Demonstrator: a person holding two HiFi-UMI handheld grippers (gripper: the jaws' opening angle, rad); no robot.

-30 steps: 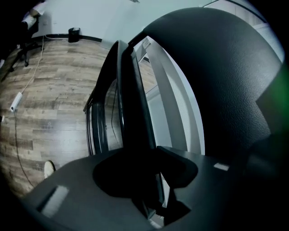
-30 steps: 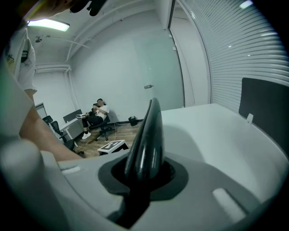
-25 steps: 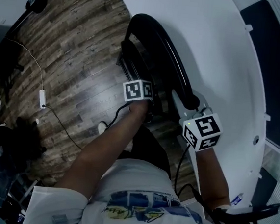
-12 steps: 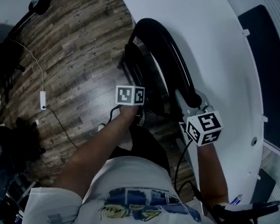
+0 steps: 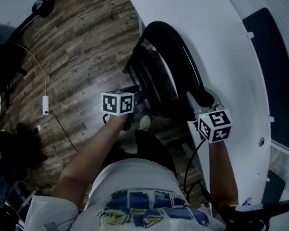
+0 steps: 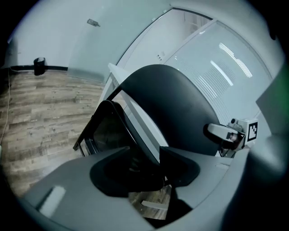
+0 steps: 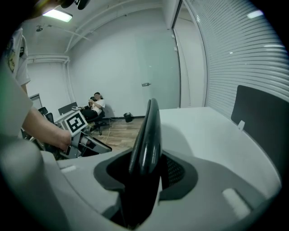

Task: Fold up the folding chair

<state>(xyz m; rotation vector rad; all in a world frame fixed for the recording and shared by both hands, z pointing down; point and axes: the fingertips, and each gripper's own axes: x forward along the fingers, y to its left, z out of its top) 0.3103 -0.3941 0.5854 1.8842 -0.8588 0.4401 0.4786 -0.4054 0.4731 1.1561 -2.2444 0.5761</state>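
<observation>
The black folding chair stands against the white table (image 5: 204,27), its curved backrest (image 5: 176,57) next to the table's edge. My left gripper (image 5: 137,97) is shut on the front edge of the seat (image 6: 106,131), raised toward the backrest (image 6: 171,108). Its jaws (image 6: 158,160) have eased apart a little, but the edge still runs between the pads. My right gripper (image 5: 202,104) is at the backrest's top corner. Its jaws (image 7: 144,173) have just been opening. The backrest's rim (image 7: 149,131) stands between them with a gap beside the right pad.
A cable with a white adapter (image 5: 45,103) lies on the wood floor at the left, near dark office chairs (image 5: 25,141). A dark panel (image 5: 271,64) stands on the table's far side. A person (image 7: 95,106) sits at the back wall.
My left gripper has risen and moved left, toward me, and the seat edge has come with it. My right gripper has stayed at the backrest's top.
</observation>
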